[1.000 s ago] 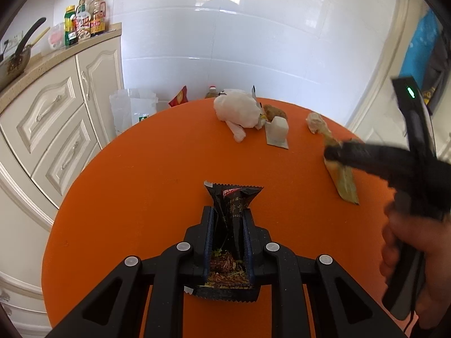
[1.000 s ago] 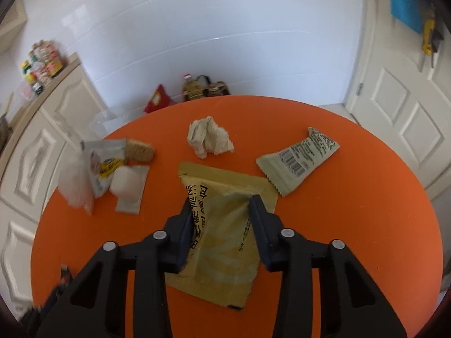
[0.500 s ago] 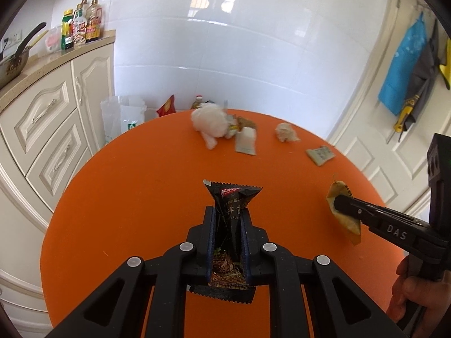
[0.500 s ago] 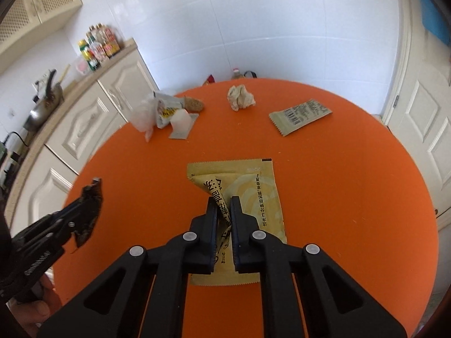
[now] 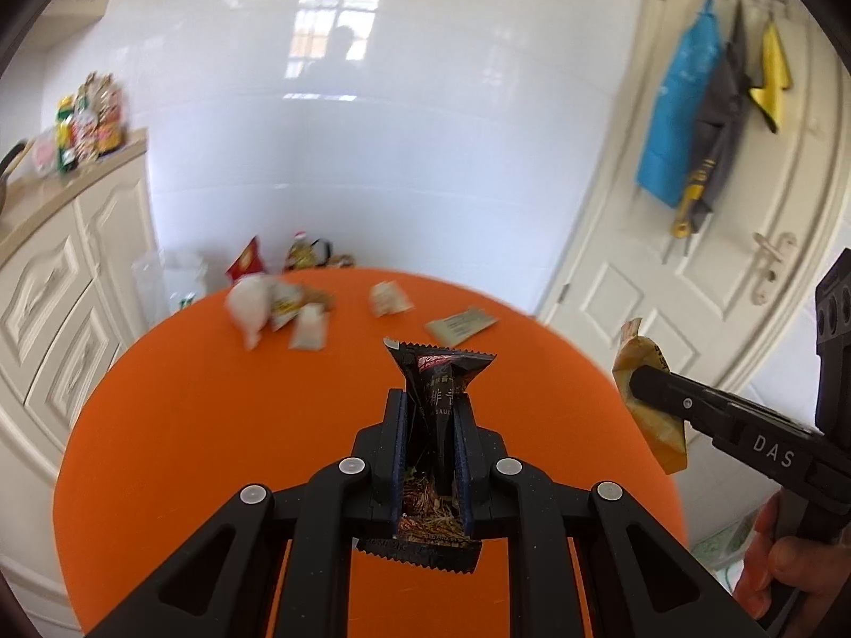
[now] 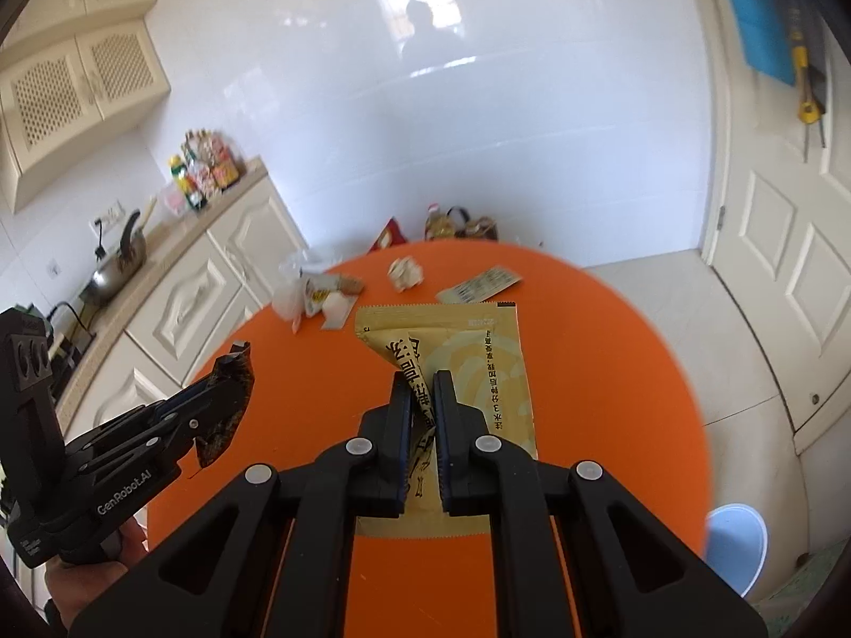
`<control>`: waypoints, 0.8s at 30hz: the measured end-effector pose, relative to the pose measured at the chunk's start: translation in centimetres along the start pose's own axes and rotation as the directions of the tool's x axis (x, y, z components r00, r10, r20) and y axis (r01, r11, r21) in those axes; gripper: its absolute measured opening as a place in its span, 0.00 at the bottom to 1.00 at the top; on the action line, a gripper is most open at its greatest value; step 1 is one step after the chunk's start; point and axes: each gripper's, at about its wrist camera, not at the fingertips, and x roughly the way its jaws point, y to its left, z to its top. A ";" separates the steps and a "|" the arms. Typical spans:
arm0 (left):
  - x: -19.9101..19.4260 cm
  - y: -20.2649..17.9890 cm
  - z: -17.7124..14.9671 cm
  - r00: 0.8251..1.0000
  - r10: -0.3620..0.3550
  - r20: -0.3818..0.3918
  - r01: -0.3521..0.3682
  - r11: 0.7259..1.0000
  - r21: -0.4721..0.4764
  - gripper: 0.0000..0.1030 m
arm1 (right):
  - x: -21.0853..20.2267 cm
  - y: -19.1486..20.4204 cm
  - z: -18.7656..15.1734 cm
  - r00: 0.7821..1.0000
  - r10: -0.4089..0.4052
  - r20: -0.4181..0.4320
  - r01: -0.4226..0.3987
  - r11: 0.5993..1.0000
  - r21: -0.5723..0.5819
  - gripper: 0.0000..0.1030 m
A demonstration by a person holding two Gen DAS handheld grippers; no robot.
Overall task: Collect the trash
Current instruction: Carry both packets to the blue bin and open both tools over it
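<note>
Apparently aloft, left gripper (image 5: 432, 409) pinching dark wrapper (image 5: 441, 372), right gripper (image 6: 423, 404) pinching yellow pouch (image 6: 478, 351)

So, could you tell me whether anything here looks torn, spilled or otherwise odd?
Yes: the dark sachet shut in the left gripper is torn open, with dried bits showing inside near the pads. Nothing visibly spilled on the orange table.

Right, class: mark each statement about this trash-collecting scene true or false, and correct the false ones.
1. The left gripper is shut on a dark snack wrapper. True.
2. The right gripper is open and holds nothing. False: it is shut on a yellow-brown packet.
3. The round table is orange. True.
4. No trash lies on the table. False: a crumpled paper ball, a barcode sachet and a plastic bag bundle lie at its far side.
5. The door stands open. False: it is closed.
</note>
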 end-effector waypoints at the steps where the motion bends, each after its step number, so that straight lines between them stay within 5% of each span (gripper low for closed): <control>1: -0.2 -1.0 0.2 1.000 -0.010 0.008 0.010 1.000 0.012 0.11 | -1.1 -0.7 0.1 1.000 -0.007 0.017 0.007 1.000 0.006 0.07; 9: -1.2 -10.2 2.0 0.991 -0.124 0.052 0.116 0.984 0.136 0.11 | -9.3 -7.1 0.5 0.985 -0.115 0.132 0.107 0.992 0.069 0.07; 14: 0.6 -17.4 2.1 0.972 -0.233 0.014 0.225 0.952 0.208 0.11 | -13.8 -12.1 -0.4 0.962 -0.220 0.161 0.199 0.971 0.133 0.07; 24: 6.6 -31.3 -0.5 0.878 -0.422 -0.226 0.475 0.829 0.295 0.11 | -19.5 -24.4 -5.1 0.909 -0.408 0.090 0.360 0.874 0.325 0.07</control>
